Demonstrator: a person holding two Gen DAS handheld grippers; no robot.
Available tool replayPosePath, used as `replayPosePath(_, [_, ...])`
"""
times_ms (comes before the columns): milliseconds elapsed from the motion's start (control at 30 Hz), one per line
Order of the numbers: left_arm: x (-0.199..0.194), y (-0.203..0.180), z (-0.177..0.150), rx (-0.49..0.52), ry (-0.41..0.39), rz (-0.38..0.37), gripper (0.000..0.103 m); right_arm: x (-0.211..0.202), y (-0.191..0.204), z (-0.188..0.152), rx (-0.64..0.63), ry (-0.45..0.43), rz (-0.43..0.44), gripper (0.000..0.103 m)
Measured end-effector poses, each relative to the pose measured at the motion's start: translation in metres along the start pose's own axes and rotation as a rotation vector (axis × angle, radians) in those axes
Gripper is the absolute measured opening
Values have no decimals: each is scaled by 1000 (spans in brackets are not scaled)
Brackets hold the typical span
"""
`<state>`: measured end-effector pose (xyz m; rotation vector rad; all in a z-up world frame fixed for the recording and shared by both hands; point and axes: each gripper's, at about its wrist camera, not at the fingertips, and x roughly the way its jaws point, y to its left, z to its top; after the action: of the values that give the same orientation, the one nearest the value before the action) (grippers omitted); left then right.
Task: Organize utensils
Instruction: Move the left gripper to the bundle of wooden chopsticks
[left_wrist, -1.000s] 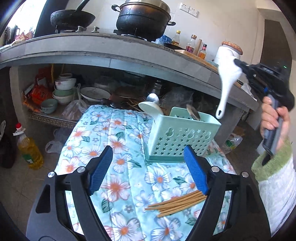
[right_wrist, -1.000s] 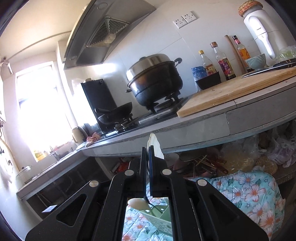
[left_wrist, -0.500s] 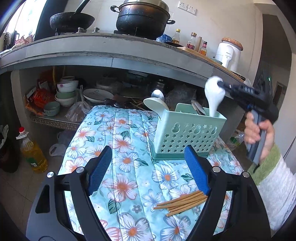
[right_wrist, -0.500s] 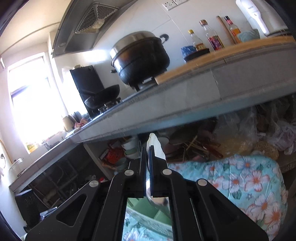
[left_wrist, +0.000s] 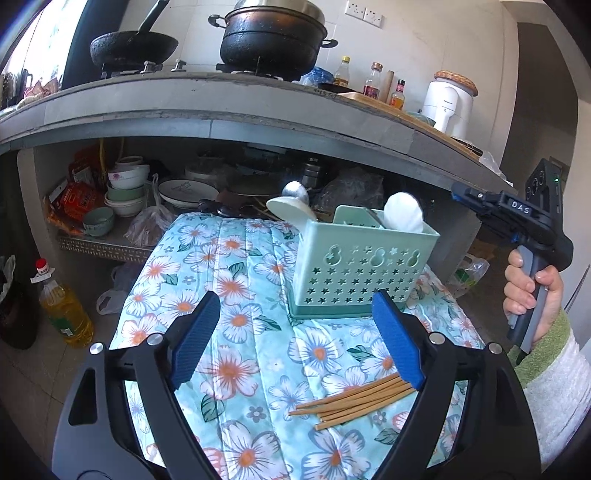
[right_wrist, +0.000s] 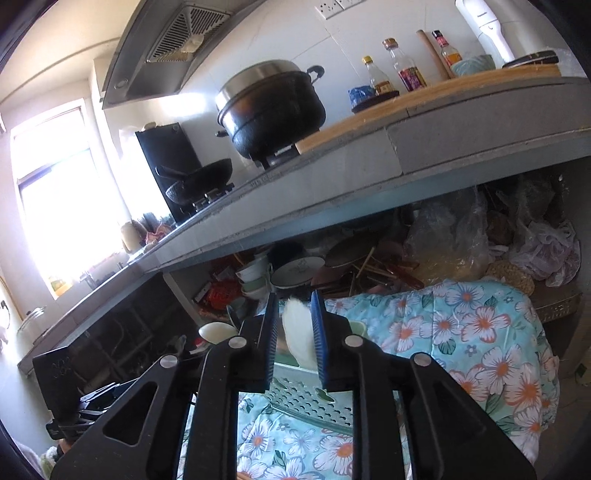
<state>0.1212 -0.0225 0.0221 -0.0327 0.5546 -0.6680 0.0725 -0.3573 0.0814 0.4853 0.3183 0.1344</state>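
White plastic rice paddle (left_wrist: 403, 218), previously held aloft, now stands in pale-green perforated plastic basket (left_wrist: 364, 273); right gripper (right_wrist: 293, 345) fingers opening around it; left gripper (left_wrist: 295, 343) fingers wide, empty; only left view shows bamboo chopsticks (left_wrist: 354, 400).

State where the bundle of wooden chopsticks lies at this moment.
In the left wrist view, the chopsticks lie loose on the floral cloth, in front of the green basket, just below the left gripper's right-hand pad.
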Motion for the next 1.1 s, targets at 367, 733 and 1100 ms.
replayPosePath(367, [-13,-11,1,19,-7,6,82,-46,9,-13,2,2,0,36])
replayPosePath(733, [-16,-19,-6,26,15,5,83,-82,12,-66,47,125,-65,41])
replayPosePath(1100, [-16,-31,-8,47,17,1,83,-98,19,-102,28,227,-197,57])
